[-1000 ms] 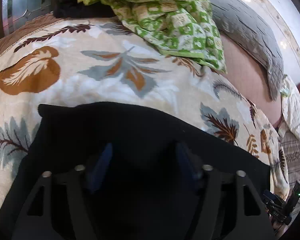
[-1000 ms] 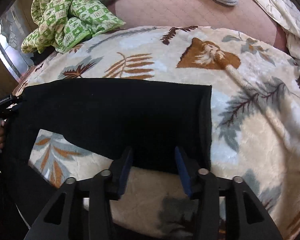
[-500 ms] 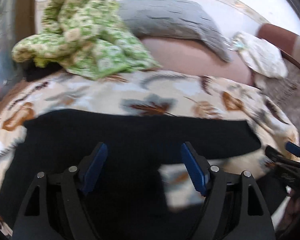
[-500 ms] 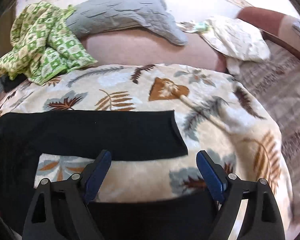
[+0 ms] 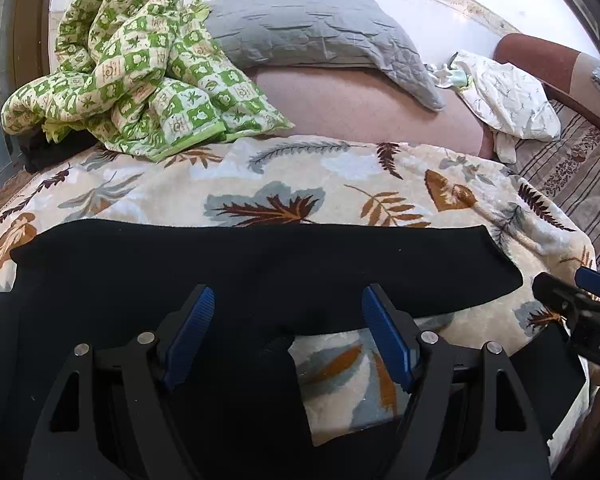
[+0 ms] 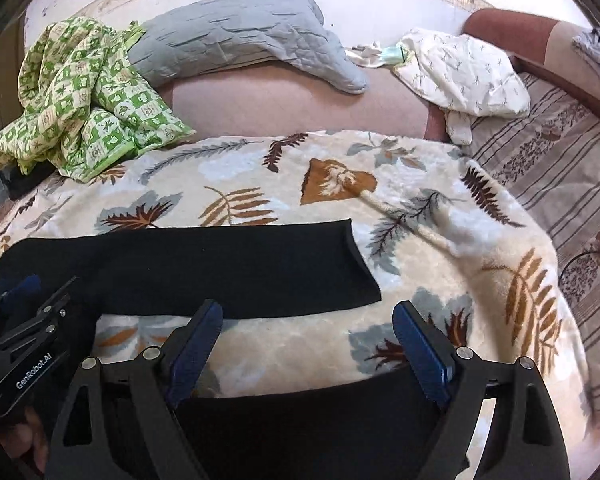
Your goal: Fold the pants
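Lying beneath both spread tools (image 5: 288, 336): black pants (image 5: 260, 268).

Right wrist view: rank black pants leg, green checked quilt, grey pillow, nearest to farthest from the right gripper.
From the right gripper, which is open:
1. Black pants leg: just ahead, lying flat on the leaf-print blanket, slightly left.
2. Green checked quilt: far left, bunched beyond the blanket's edge.
3. Grey pillow: at the back, against the wall, behind the quilt.
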The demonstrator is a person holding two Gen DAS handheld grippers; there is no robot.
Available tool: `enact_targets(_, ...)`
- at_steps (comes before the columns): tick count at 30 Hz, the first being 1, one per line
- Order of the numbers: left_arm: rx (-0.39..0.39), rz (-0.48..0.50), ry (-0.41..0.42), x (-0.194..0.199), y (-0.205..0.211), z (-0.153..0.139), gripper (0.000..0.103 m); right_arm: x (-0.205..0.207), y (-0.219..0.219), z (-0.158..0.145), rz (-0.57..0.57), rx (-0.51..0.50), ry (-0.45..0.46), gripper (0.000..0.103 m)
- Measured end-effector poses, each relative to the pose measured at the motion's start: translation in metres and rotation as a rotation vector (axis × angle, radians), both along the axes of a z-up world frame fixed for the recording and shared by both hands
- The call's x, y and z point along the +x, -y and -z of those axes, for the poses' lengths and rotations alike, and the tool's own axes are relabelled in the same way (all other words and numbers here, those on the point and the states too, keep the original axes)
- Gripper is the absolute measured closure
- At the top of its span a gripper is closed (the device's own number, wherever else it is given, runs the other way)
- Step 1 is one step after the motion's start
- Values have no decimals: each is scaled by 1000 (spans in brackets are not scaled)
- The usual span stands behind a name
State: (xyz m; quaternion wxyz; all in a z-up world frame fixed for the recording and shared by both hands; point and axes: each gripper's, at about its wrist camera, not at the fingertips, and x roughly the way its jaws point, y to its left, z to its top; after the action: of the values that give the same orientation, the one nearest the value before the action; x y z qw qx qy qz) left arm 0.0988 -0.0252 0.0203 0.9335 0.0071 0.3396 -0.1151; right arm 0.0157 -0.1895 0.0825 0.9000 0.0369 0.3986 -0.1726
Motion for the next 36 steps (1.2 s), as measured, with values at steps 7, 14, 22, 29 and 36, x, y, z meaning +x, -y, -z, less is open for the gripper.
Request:
enact_targets(7,5,11,-3,-1,3,1,26,1,1,1,-16,48,2,15)
enact_targets(14,28,11,8,-2,5,1,26,1,-1,2,-18,37,-4,15)
enact_targets(22,32,10,22,-4,4,-2,26,4,-12,-3,-28,-24,7,15)
enact_targets(29,23,4,29,-5,-1,-5,26,6,-29,-15,-34,-102,47,15)
enact_targets(36,16,-2,35,-7,-4,-8,26,6,-38,-22,-42,-108,52,15)
